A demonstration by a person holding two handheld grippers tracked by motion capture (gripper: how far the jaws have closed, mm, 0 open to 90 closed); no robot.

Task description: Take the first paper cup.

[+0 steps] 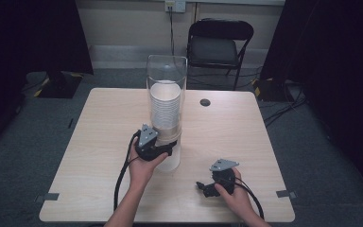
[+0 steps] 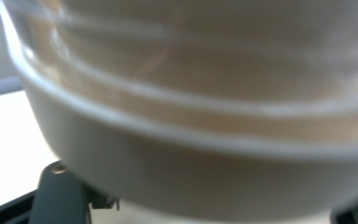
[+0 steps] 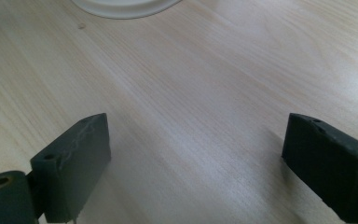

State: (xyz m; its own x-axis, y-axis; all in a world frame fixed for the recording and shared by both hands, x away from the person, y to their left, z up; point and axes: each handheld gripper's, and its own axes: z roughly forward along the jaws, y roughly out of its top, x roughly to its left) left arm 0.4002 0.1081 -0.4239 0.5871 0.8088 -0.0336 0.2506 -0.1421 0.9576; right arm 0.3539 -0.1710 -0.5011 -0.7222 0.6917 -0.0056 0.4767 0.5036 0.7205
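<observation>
Steadying the clear dispenser tube (image 1: 166, 85) at frame centre, the left gripper (image 1: 163, 150) clasps its base. Lower right, the right gripper (image 1: 203, 187) rests wide apart on the table (image 1: 99, 118), waiting.

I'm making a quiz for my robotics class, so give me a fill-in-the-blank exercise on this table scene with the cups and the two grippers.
1. The stack of white paper cups stands inside a tall clear plastic ____.
2. The left gripper is at the ____ part of the transparent holder.
3. The right gripper has its jaws ____ above the bare wooden table.
4. Behind the table stands a black folding ____.

Missing words: tube; lower; open; chair
</observation>
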